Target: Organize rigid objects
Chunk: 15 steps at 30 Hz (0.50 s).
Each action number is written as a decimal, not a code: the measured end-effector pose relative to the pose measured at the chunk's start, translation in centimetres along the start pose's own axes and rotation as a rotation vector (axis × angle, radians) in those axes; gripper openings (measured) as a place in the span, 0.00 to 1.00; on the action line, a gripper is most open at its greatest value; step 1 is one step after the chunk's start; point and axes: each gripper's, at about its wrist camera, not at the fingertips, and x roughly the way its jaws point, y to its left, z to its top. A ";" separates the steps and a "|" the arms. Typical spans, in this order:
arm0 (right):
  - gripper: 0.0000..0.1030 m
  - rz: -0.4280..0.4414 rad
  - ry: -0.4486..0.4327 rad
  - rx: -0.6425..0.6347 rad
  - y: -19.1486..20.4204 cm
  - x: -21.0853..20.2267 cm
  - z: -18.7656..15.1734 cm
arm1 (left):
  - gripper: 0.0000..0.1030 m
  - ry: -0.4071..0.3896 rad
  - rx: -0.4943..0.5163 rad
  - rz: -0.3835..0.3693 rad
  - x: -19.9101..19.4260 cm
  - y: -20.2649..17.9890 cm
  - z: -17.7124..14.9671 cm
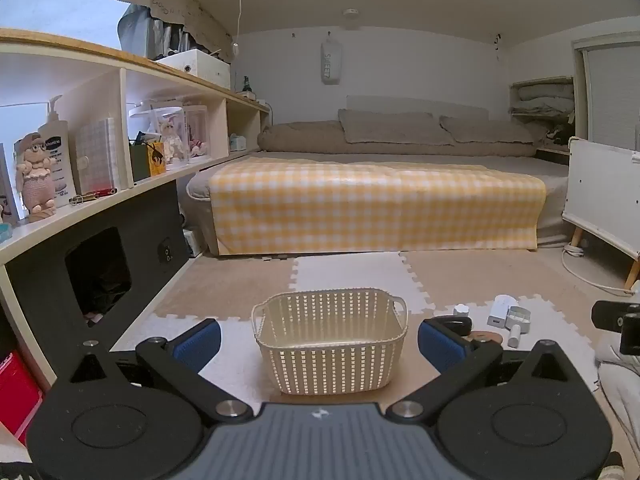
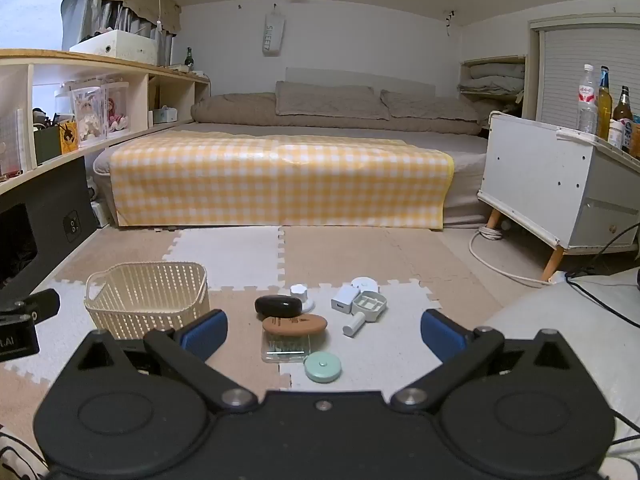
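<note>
In the left view, the right finger (image 1: 440, 344) hides most of the black case (image 1: 458, 324) and the brown brush (image 1: 490, 337). The picture's edge cuts off the other gripper (image 1: 618, 326) (only a dark bit shows). The box's (image 2: 285, 350) contents are too blurry to tell.

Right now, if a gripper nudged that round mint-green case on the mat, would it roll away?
Probably not: the mint-green case lies flat on its face, so it should slide rather than roll. It looks like smooth, hard plastic, so likely light and a bit slippery between the open right gripper fingers.
</note>
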 end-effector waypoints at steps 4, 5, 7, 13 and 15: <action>1.00 -0.004 -0.003 -0.005 0.0 0.0 0.0 | 1.00 0.002 -0.004 -0.002 0.0 0.0 0.0; 1.00 -0.004 -0.003 -0.005 0.0 0.0 0.0 | 1.00 0.000 -0.005 -0.002 0.0 0.0 0.0; 1.00 -0.004 -0.002 -0.005 0.0 0.1 0.0 | 1.00 -0.001 -0.005 0.000 0.0 0.0 0.0; 1.00 -0.004 -0.002 -0.005 0.0 0.1 0.0 | 1.00 -0.001 -0.005 -0.002 0.0 0.0 0.0; 1.00 -0.005 -0.001 -0.005 0.0 0.1 0.0 | 1.00 -0.001 -0.005 -0.002 0.0 0.0 0.0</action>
